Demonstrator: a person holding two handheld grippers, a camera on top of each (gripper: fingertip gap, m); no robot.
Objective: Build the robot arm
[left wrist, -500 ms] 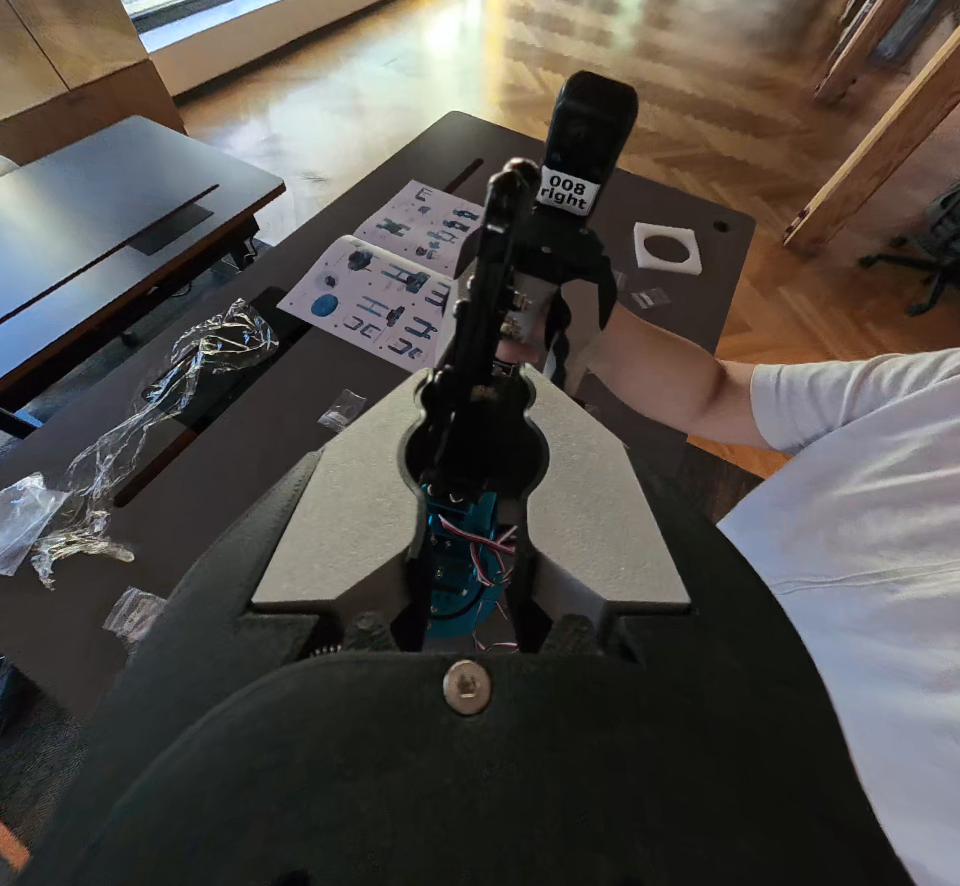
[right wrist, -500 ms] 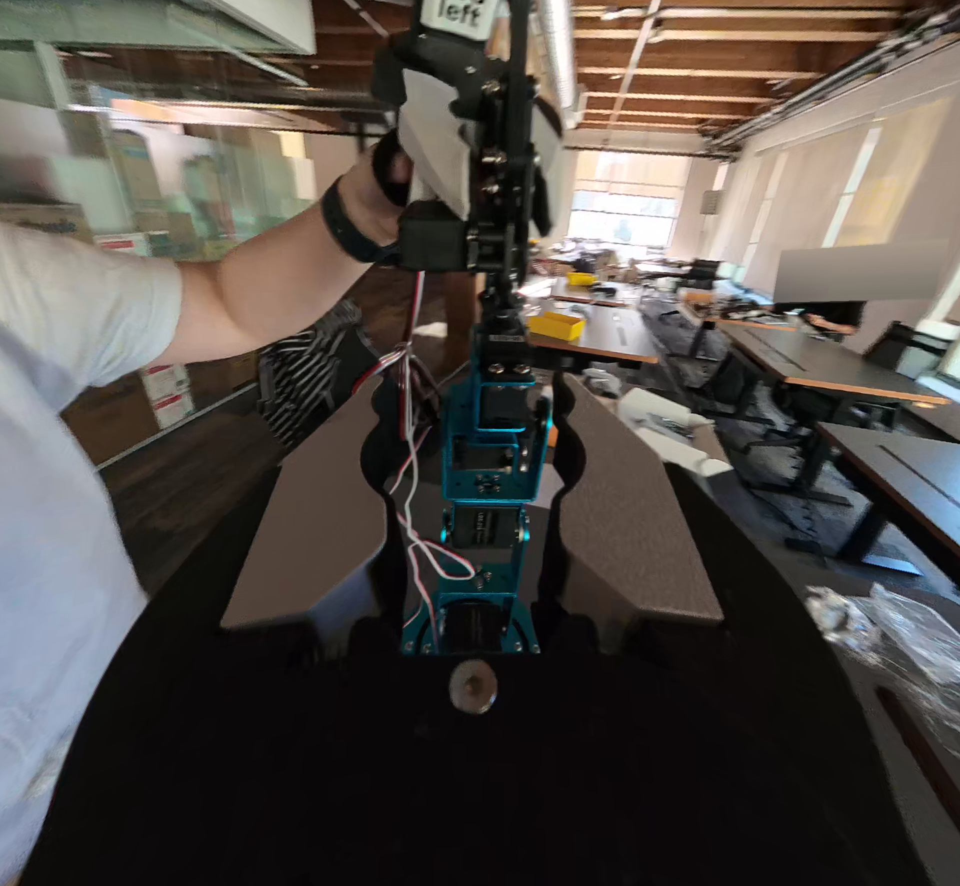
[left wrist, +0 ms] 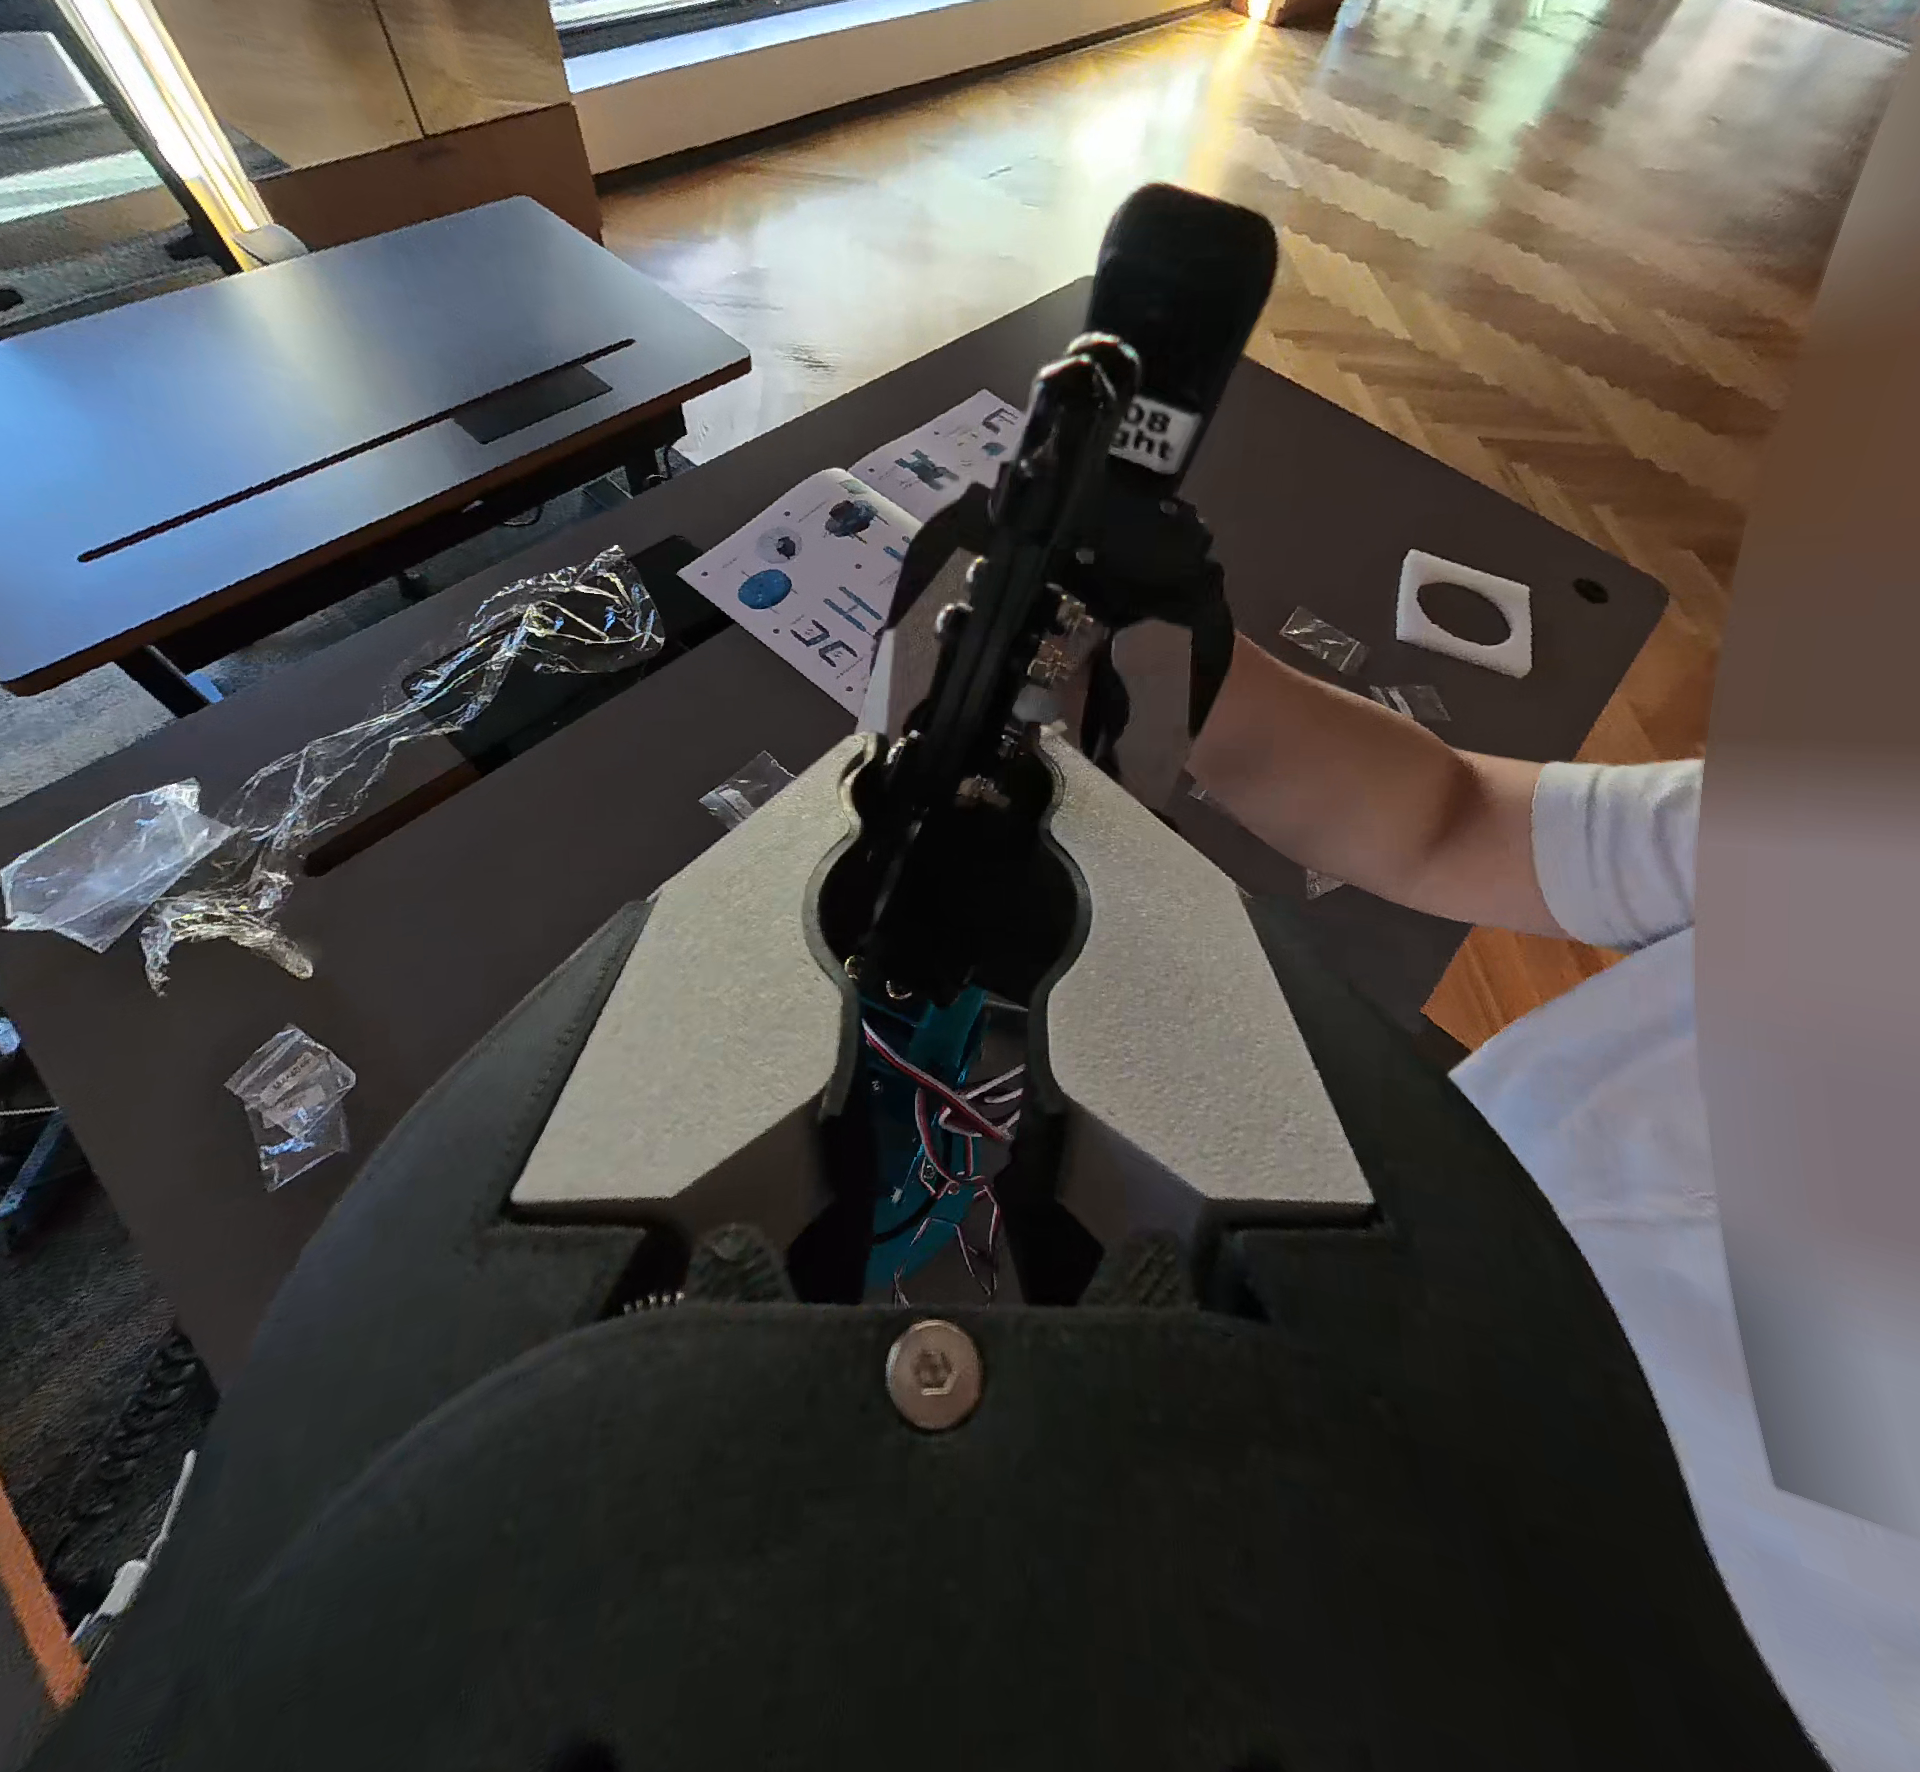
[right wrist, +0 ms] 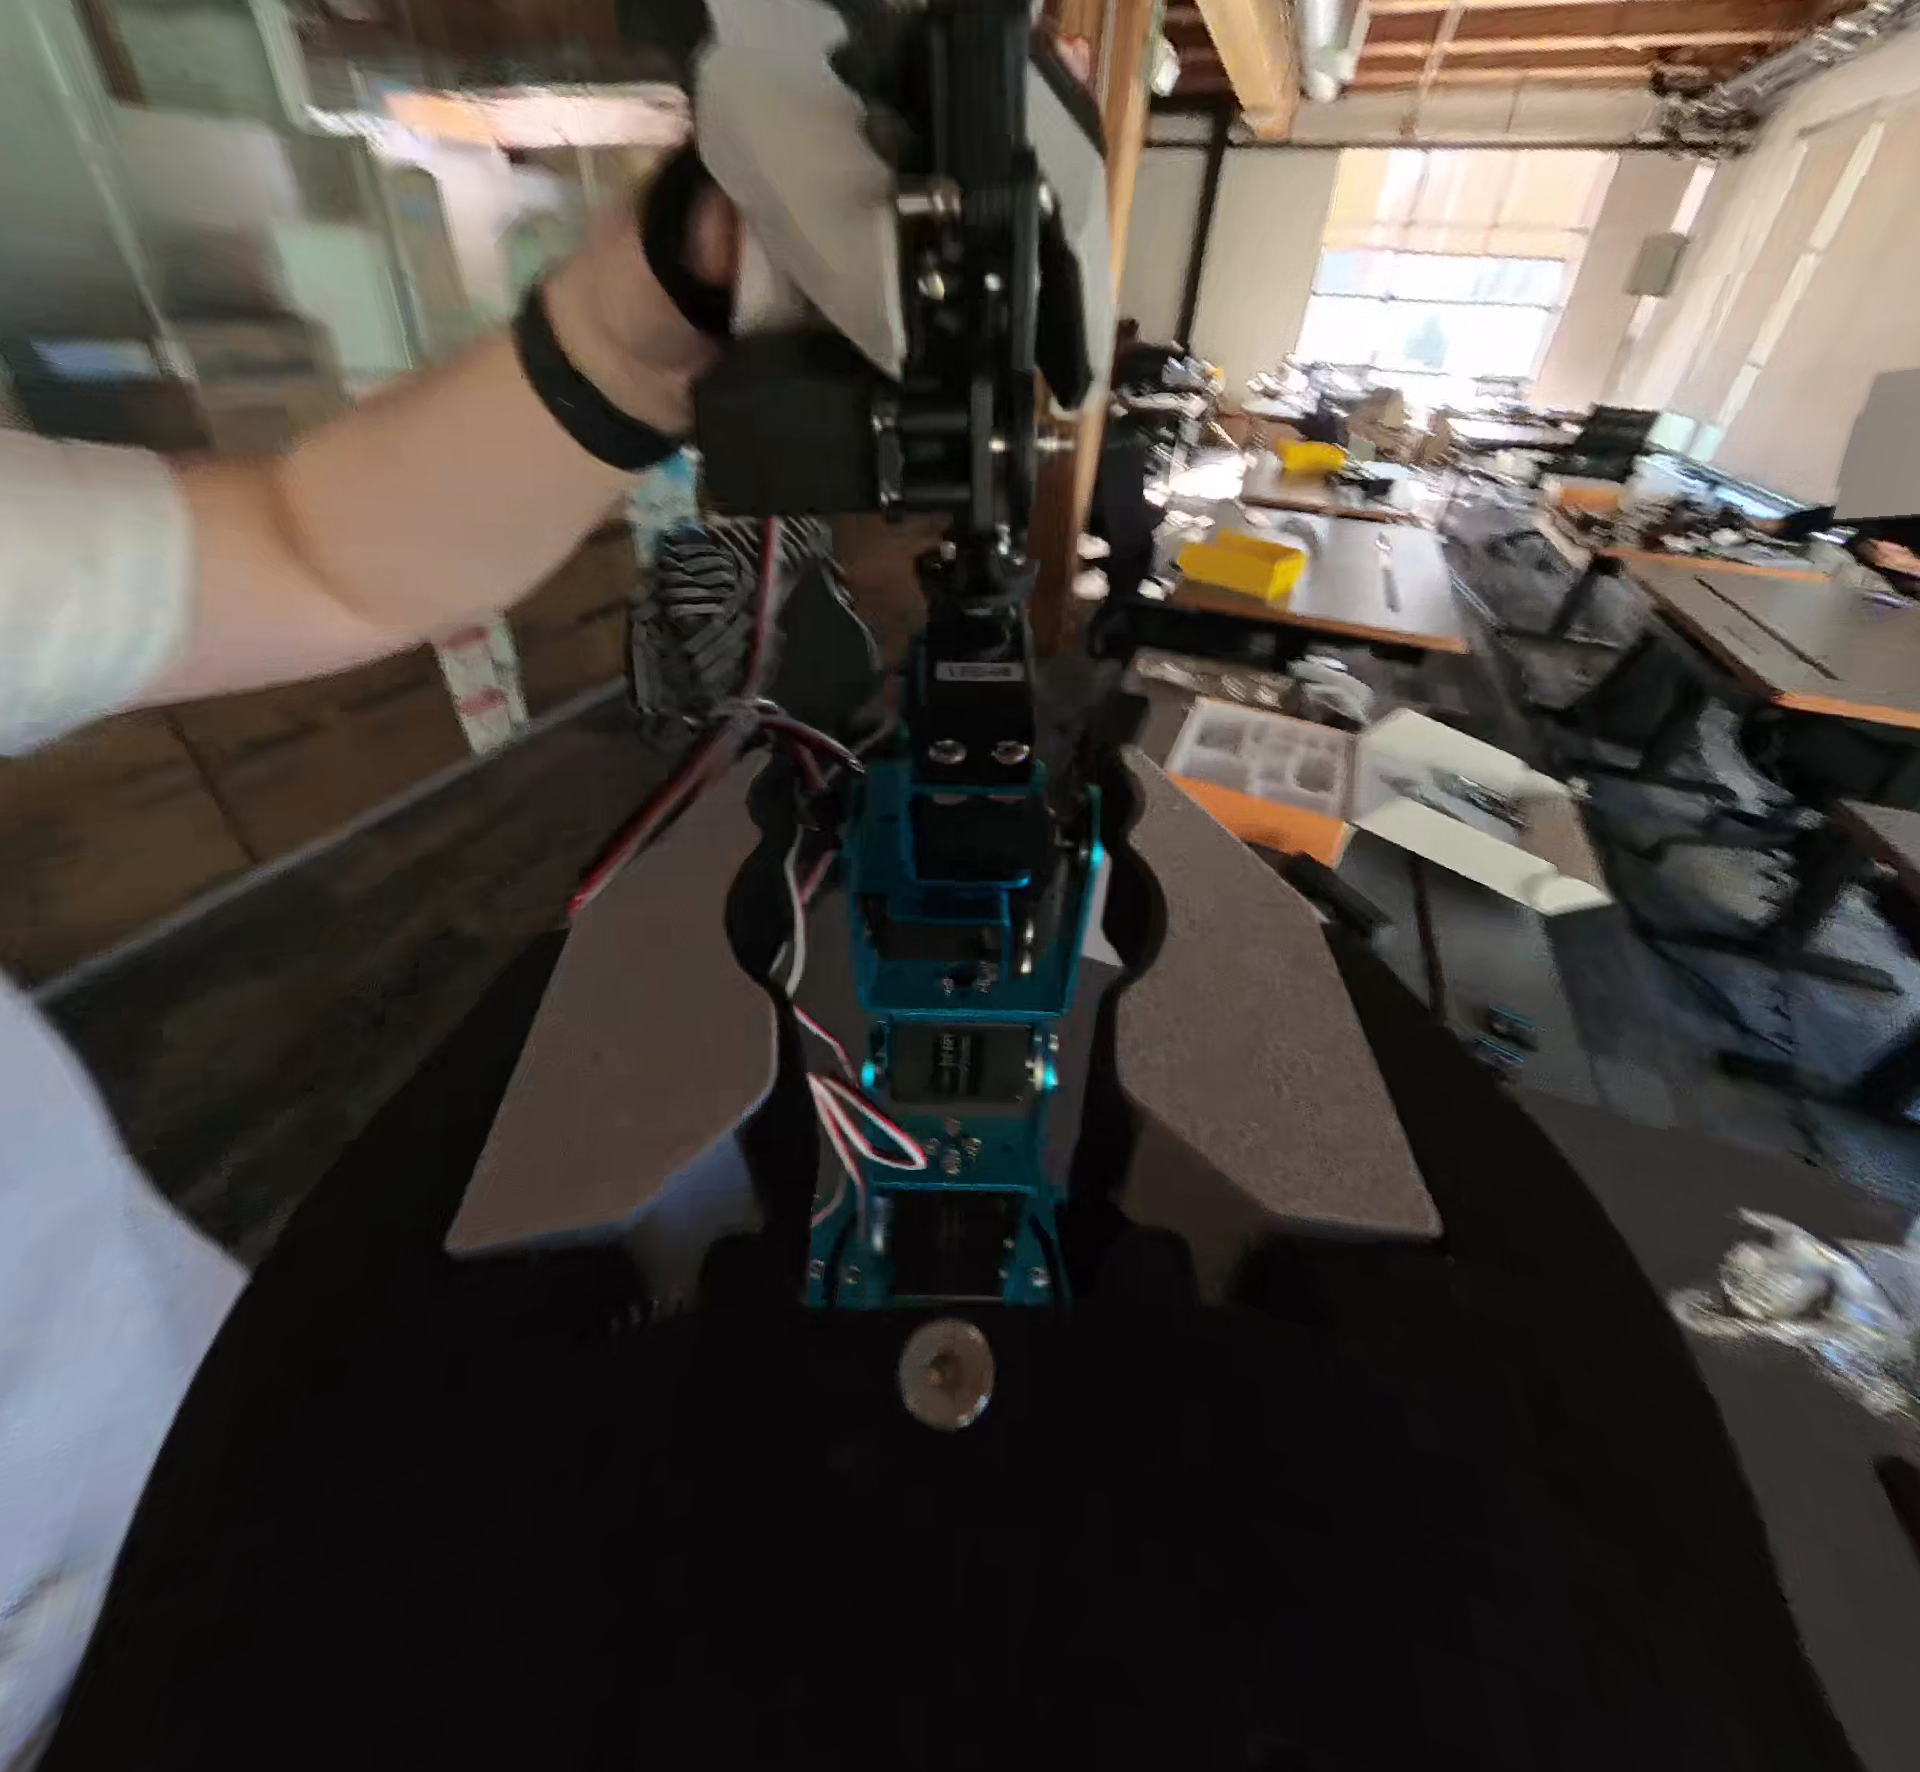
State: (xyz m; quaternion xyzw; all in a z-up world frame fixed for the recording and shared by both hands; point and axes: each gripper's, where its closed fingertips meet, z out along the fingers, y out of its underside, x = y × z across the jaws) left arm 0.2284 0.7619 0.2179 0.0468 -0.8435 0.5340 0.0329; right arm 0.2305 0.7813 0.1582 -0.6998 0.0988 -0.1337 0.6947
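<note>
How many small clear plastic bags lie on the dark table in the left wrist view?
At least 4: one near the front-left edge, one mid-table beside the left gripper's finger, two near the white foam square. The grippers may hide others.

Both cameras sit just behind their own gripper's two grey fingers and look forward along them, and both are very close to the small robot arm (left wrist: 940,1078) of teal brackets and black motors held between those fingers.

The left wrist view looks from above, down along the small robot arm toward the dark table (left wrist: 499,891) beneath it and the windows beyond, with the right gripper (left wrist: 1039,704) just past the arm.

The right wrist view looks the opposite way along the small robot arm (right wrist: 961,943), upward toward wooden ceiling beams and a room of desks, with the left gripper (right wrist: 935,164) just past it.

Both views share the small robot arm, seen from opposite ends.
</note>
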